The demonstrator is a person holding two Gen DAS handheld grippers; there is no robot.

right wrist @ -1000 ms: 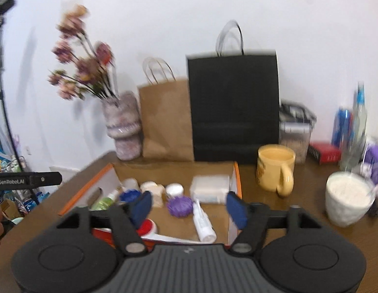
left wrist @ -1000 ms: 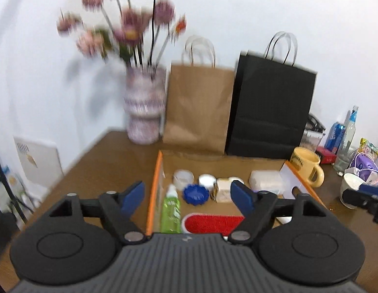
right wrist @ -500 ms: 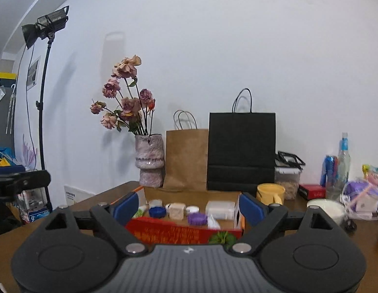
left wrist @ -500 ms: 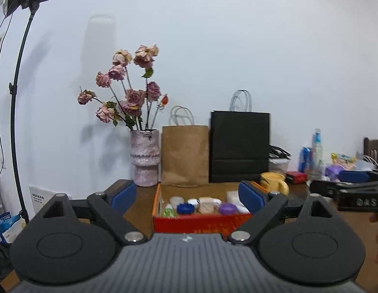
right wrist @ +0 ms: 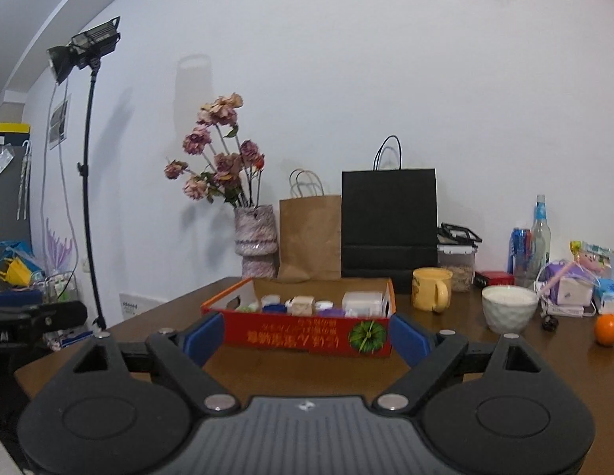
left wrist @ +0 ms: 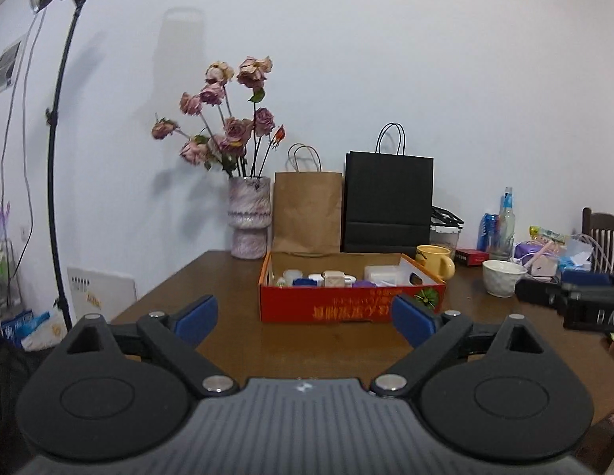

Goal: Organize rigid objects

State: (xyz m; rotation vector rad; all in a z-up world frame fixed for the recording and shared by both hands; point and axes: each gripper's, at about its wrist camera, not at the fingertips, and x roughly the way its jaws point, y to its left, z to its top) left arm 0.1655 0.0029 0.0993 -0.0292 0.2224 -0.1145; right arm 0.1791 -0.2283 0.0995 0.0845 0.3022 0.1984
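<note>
While both grippers hang back from the table, nothing is held in either.

Left gripper (left wrist: 305, 314): jaws spreading wider, only bare tabletop between the blue pads. Right gripper (right wrist: 307, 334): jaws wide apart, empty; its body also shows at the right edge of the left view.

Box (left wrist: 350, 308): red carton, open top, on the brown table (left wrist: 212, 277), well ahead of both grippers. Contents: small jars, a blue cap, a beige cube (right wrist: 301, 304), a white case (right wrist: 362, 301), something purple; all low behind the front wall, partly hidden.

Outside the box: yellow mug (right wrist: 430, 289), white bowl (right wrist: 509, 308), orange (right wrist: 607, 329), bottles, vase, two paper bags.

Step, as judged: items look boxed, so either finishing or lining up a fresh reach.

Handling advice: come in over the front wall, not through it; pick one item at a time; close on flat sides of cube or case; keep the two grippers from crossing; steer clear of mug and bowl.
</note>
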